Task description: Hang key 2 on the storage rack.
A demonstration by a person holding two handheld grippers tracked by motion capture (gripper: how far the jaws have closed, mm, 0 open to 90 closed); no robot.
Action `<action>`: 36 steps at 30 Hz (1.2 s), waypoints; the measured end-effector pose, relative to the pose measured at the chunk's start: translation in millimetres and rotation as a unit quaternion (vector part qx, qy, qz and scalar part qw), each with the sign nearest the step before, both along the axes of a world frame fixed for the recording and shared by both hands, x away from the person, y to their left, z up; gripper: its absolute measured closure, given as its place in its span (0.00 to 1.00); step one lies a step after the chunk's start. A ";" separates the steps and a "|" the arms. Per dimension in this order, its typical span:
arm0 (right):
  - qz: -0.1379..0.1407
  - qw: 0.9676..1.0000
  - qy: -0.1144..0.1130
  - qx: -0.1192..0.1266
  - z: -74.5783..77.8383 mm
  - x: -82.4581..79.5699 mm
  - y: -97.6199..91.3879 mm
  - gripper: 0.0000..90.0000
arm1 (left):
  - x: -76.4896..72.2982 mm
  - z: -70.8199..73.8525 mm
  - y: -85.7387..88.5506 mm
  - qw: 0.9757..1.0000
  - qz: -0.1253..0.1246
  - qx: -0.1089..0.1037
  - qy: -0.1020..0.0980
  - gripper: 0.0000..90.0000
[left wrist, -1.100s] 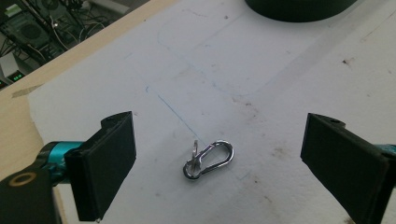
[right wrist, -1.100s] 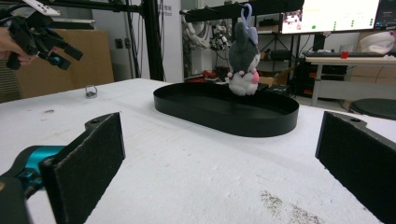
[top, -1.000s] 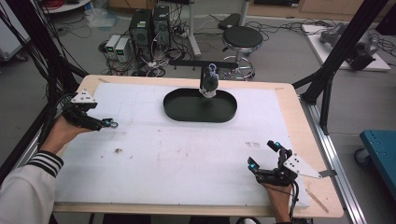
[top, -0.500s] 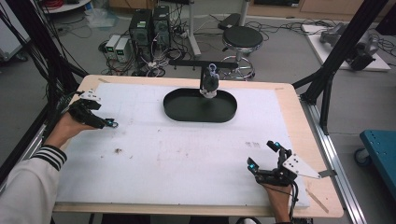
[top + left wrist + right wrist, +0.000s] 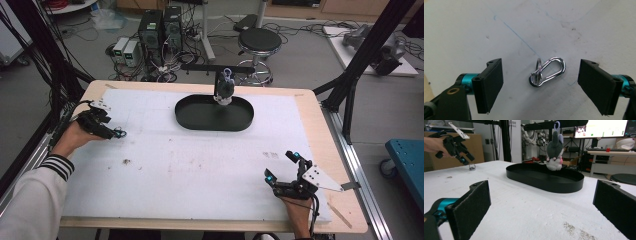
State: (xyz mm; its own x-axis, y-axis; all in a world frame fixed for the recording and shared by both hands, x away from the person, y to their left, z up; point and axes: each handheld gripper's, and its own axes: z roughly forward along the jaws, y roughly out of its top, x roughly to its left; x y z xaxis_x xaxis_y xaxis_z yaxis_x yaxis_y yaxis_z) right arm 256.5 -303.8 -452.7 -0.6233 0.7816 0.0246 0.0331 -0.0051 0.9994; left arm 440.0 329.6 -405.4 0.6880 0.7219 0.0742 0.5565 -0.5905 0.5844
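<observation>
The wide desk with its white foam top (image 5: 200,170) and bare wooden rim carries everything here; I can read no brand, label or writing on it, only faint blue pen lines in my left gripper view and a few dark smudges.

Toward the far edge, near its middle, lies the long black oval tray (image 5: 200,116). Over its far rim hangs a small grey and white plush rabbit with pink spots (image 5: 554,153), hooked by a pale blue loop from a black bar above; whether its feet touch the tray floor I cannot tell. I see nothing else in the tray.

My right gripper (image 5: 283,166) rests near the desk's near right corner, its jaws standing wide apart with only foam between them, pointed at the tray.

My left gripper (image 5: 120,133) is near the left edge, angled down at the foam. Its jaws have just been closing, yet they remain well apart, neither pad touching anything.

Between them, flat on the foam, lies the small shiny silver metal snap hook with a split ring threaded through one end (image 5: 547,71); from my right gripper view it shows as a tiny glint just below the left gripper.
</observation>
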 end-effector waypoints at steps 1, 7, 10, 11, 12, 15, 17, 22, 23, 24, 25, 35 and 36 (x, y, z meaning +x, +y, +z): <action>0.000 1.000 0.002 0.001 0.0 -0.1 0.0 0.01 | 0.3 -0.7 0.1 1.000 -0.002 0.003 0.001 0.25; -0.001 1.000 0.002 0.002 0.0 -0.1 0.1 0.01 | 2.2 -3.1 1.0 1.000 -0.005 -0.002 0.012 0.33; -0.001 1.000 0.002 0.001 0.0 0.0 0.0 0.01 | 3.6 -6.4 0.6 1.000 -0.003 -0.001 0.022 0.36; 0.000 1.000 0.002 0.001 0.0 -0.1 0.0 0.01 | 3.8 -6.7 0.4 1.000 -0.004 -0.001 0.023 0.37; 0.000 1.000 0.002 0.001 0.0 -0.1 0.1 0.01 | 4.0 -6.8 0.1 1.000 -0.001 -0.004 0.024 0.38; -0.001 1.000 0.002 0.001 0.0 0.0 0.0 0.01 | 4.0 -6.6 0.3 1.000 -0.003 -0.006 0.024 0.43; -0.001 1.000 0.002 0.001 0.0 0.1 0.0 0.01 | 4.4 -6.8 1.6 1.000 0.002 -0.001 0.028 0.47; -0.002 1.000 0.003 0.002 -0.1 0.0 0.1 0.01 | 4.8 -7.0 3.8 0.999 0.008 -0.002 0.031 0.58; -0.001 1.000 0.003 0.002 -0.1 0.0 0.1 0.01 | 4.8 -6.7 4.2 0.999 0.005 -0.001 0.032 0.61; -0.001 1.000 0.001 0.001 -0.1 0.2 -0.1 0.01 | 4.6 -6.7 4.1 1.000 0.003 -0.002 0.031 0.63; -0.002 1.000 0.003 0.001 -0.1 0.0 -0.1 0.01 | 4.6 -6.8 4.1 1.000 0.004 -0.003 0.030 0.65; -0.001 1.000 0.001 0.001 -0.1 0.3 0.0 0.01 | 6.0 -7.5 3.8 1.000 0.006 0.001 0.021 0.79; 0.000 1.000 0.001 0.000 -0.1 0.4 -0.2 0.01 | 6.1 -7.6 4.0 1.000 0.006 0.001 0.022 0.80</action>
State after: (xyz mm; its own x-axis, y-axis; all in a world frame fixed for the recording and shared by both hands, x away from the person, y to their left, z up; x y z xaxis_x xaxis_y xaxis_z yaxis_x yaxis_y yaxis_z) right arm 256.9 -303.9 -452.8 -0.6227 0.7820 0.0269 0.0355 -0.0061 0.9994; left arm 446.1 333.5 -412.9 0.6824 0.7295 0.0460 0.5878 -0.5851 0.5587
